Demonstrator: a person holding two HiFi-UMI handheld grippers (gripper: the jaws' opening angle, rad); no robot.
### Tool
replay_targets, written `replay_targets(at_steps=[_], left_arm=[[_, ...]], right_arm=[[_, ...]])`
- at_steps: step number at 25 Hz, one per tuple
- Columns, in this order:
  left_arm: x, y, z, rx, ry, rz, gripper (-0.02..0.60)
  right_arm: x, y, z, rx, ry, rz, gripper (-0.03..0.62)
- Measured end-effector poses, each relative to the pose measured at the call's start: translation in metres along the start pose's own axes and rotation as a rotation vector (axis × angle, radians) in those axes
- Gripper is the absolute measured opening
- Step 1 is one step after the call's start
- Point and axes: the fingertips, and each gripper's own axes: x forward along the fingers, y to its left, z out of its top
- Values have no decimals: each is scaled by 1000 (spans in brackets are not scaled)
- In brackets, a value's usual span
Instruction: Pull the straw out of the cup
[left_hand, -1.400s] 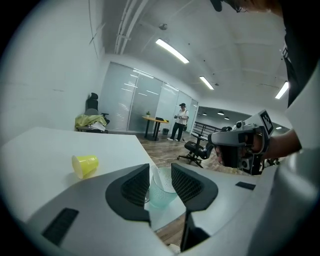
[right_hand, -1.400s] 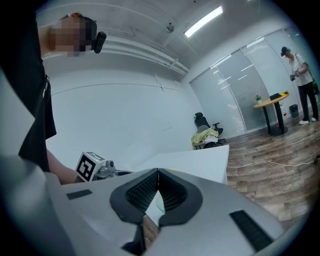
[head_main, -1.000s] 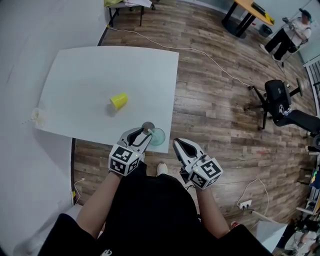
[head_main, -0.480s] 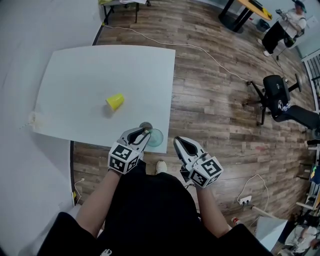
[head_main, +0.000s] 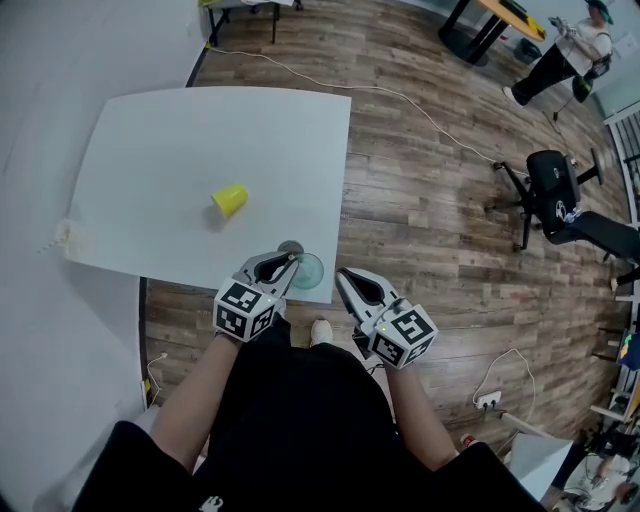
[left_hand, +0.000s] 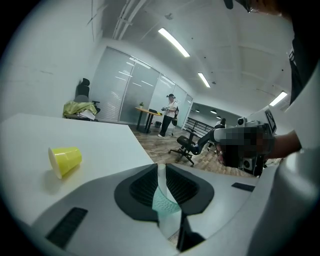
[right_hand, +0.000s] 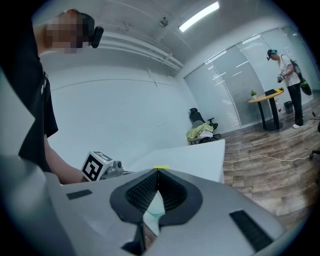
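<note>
Logging left to right: white table (head_main: 150, 150), yellow cup (head_main: 230, 198) lying on side mid-table. Left gripper (head_main: 288, 263) at near edge, jaws closing on white straw (left_hand: 161, 174), pads against it; straw upright in teal cup (head_main: 312, 272). Right gripper (head_main: 344, 277) just off table edge, jaws pressed together, empty. Wood floor (head_main: 430, 230), office chair (head_main: 556, 195), person (head_main: 560, 55) far right.

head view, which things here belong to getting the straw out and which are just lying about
Job: straw; green cup holding it; left gripper, jaws closing on the straw.
Lying about: yellow cup on its side; office chair; floor cable; right gripper, shut and empty.
</note>
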Motion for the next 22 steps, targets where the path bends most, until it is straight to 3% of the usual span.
replay_targets(at_steps=[22], left_arm=[[-27,-11,26,-6,-105,74,60]], right_arm=[[-15,17,4,-17,-29,65,21]])
